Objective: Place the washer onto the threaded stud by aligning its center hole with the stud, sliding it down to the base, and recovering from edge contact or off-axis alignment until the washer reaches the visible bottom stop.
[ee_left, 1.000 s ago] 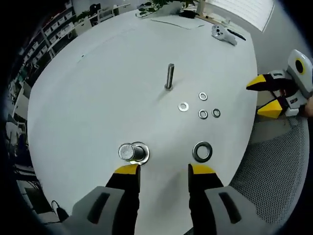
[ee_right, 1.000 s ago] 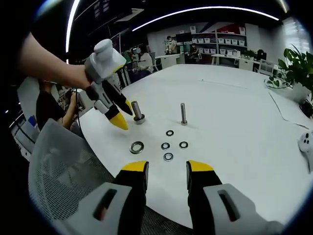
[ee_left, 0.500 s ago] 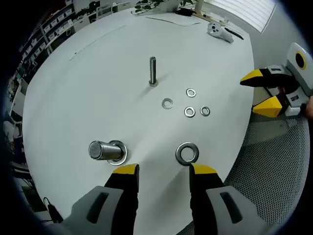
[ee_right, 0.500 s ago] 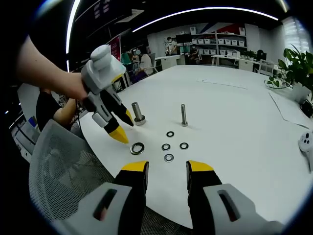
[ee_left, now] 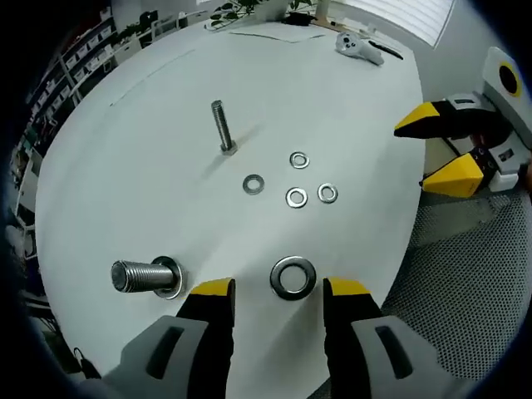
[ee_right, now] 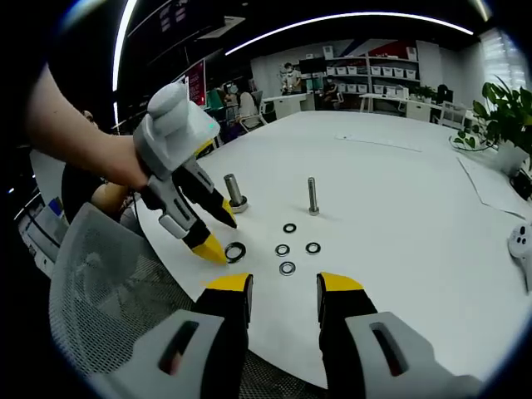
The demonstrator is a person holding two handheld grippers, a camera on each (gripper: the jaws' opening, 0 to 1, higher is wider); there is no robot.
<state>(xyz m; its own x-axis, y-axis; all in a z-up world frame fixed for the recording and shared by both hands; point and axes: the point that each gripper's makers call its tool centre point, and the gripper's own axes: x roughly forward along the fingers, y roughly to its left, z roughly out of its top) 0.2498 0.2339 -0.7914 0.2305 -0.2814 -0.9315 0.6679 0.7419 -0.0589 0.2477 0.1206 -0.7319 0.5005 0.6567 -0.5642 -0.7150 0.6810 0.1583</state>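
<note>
A large steel washer [ee_left: 293, 278] lies flat near the white table's front edge, just ahead of my open left gripper [ee_left: 276, 288] and between its yellow tips. The thick threaded stud [ee_left: 143, 276] with its base flange stands to the left of it. In the right gripper view the left gripper [ee_right: 216, 230] hangs over the large washer [ee_right: 235, 251], with the thick stud [ee_right: 233, 191] behind it. My right gripper [ee_right: 283, 284] is open and holds nothing, off the table's edge.
A thin bolt [ee_left: 222, 127] stands upright mid-table, with several small washers [ee_left: 297, 197] near it. A white controller [ee_left: 359, 50] lies at the far edge. A grey mesh chair [ee_right: 100, 307] sits beside the round table [ee_right: 399, 216]. Shelves and people are far behind.
The left gripper has moved toward the right and lowered over the large washer, which now lies between its tips. The right gripper has stayed still.
</note>
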